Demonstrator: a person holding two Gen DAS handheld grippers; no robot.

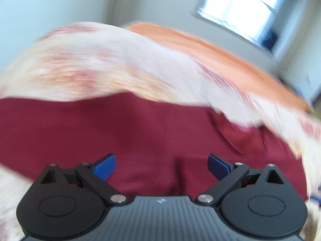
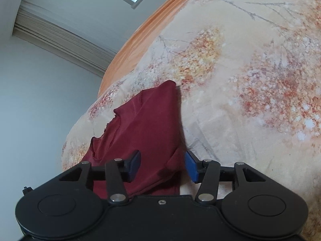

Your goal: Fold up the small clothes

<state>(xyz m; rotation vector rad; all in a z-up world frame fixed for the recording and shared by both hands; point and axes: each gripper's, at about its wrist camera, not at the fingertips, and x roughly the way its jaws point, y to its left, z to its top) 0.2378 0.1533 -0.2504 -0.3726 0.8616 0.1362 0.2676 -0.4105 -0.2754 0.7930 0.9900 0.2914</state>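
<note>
A dark red small garment [image 1: 130, 132] lies on a floral bedspread [image 1: 84, 64]. In the blurred left wrist view it fills the middle, and my left gripper [image 1: 162, 165] hovers just over it, wide open and empty. In the right wrist view the same red garment [image 2: 148, 124] lies partly folded, with a seamed edge at its left. My right gripper [image 2: 163, 165] is open with its blue fingers either side of the garment's near corner, not closed on it.
The bedspread [image 2: 250, 80] has an orange border [image 2: 140, 38] along its far edge. Beyond the bed are pale walls and a bright window [image 1: 240, 6]. A curtain or blind [image 2: 60, 34] hangs at the left of the right wrist view.
</note>
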